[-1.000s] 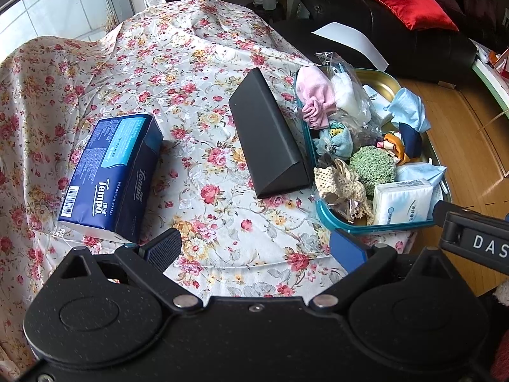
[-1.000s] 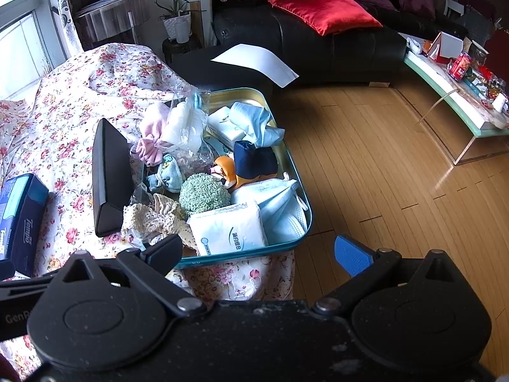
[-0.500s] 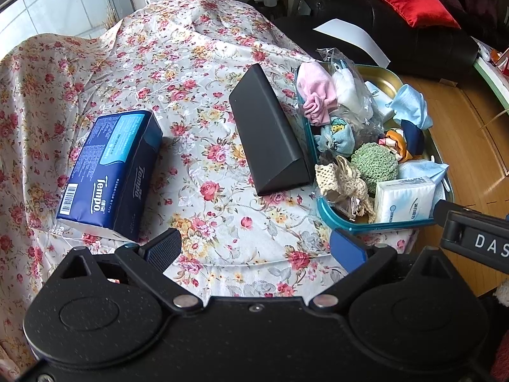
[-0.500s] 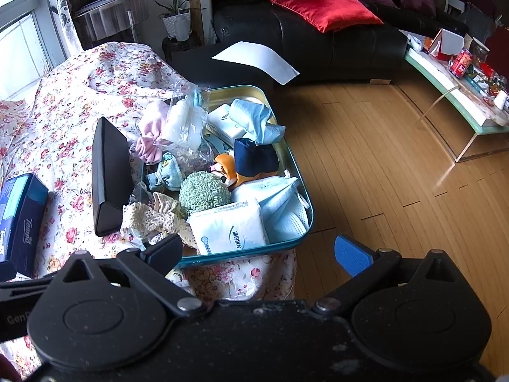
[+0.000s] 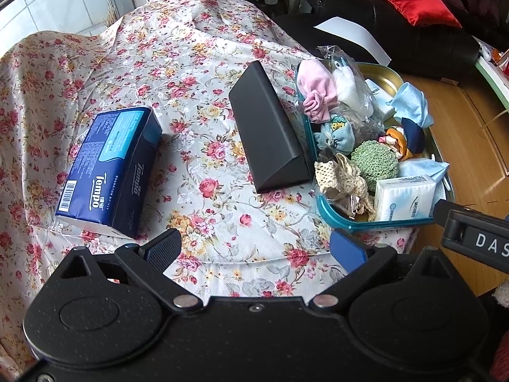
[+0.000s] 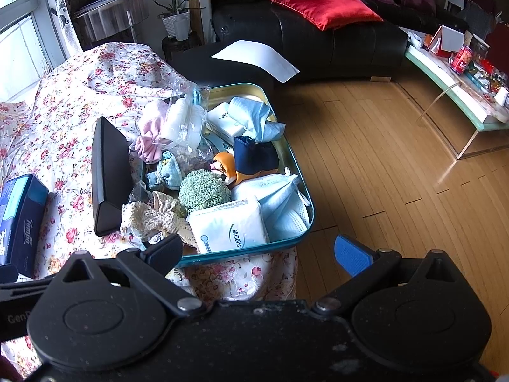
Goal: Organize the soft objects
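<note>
A teal-rimmed metal tray (image 5: 337,219) (image 6: 302,159) at the right edge of the flowered table holds several soft things: a pink cloth (image 5: 318,95), a green knitted ball (image 6: 203,191), cream lace (image 6: 152,216), a white tissue pack (image 6: 232,226), blue face masks (image 6: 283,200) and a small orange toy (image 6: 226,165). On the cloth to its left lie a black triangular case (image 5: 270,133) and a blue Tempo tissue pack (image 5: 111,168). My left gripper (image 5: 254,248) hangs open over the table's near edge, empty. My right gripper (image 6: 257,251) is open and empty before the tray's near rim.
The flowered cloth (image 5: 178,73) drapes over the whole table. Right of the tray lies wooden floor (image 6: 381,165), with a black sofa and red cushion (image 6: 321,3) behind and a glass coffee table (image 6: 458,95) at the far right. The right tool's body (image 5: 470,235) shows at the left view's edge.
Both views have shifted only slightly; the scene has slid a little upward in the left wrist view. Nothing on the table or in the tray has moved.
</note>
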`<action>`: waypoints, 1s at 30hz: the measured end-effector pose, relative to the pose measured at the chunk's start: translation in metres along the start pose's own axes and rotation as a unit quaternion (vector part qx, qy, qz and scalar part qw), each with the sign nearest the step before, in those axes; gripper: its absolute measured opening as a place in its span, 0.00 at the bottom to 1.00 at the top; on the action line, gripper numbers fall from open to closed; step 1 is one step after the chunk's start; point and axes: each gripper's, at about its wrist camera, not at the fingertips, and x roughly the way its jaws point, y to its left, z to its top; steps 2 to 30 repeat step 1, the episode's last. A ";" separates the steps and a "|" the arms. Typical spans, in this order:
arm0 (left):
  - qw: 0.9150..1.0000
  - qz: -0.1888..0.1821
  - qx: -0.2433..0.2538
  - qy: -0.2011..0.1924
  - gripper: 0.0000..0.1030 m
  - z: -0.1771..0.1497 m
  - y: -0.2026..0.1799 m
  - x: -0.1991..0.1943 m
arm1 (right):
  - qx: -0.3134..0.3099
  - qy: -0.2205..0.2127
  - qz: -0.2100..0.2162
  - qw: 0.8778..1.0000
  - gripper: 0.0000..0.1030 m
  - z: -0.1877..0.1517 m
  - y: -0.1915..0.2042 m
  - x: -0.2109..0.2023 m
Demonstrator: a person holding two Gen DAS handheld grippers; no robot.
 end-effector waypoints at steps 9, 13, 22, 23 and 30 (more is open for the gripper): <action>1.000 -0.001 0.000 0.000 0.94 0.000 0.000 0.000 | 0.001 0.000 0.000 1.000 1.00 0.000 0.000 0.000; 1.000 -0.001 0.000 0.000 0.94 0.000 0.000 0.000 | 0.001 0.000 0.000 1.000 1.00 0.000 0.000 0.000; 1.000 -0.001 0.000 0.000 0.94 0.000 0.000 0.000 | 0.001 0.000 0.000 1.000 1.00 0.000 0.000 0.000; 1.000 -0.001 0.000 0.000 0.94 0.000 0.000 0.000 | 0.001 0.000 0.000 1.000 1.00 0.000 0.000 0.000; 1.000 -0.001 0.000 0.000 0.94 0.000 0.000 0.000 | 0.001 0.000 0.000 1.000 1.00 0.000 0.000 0.000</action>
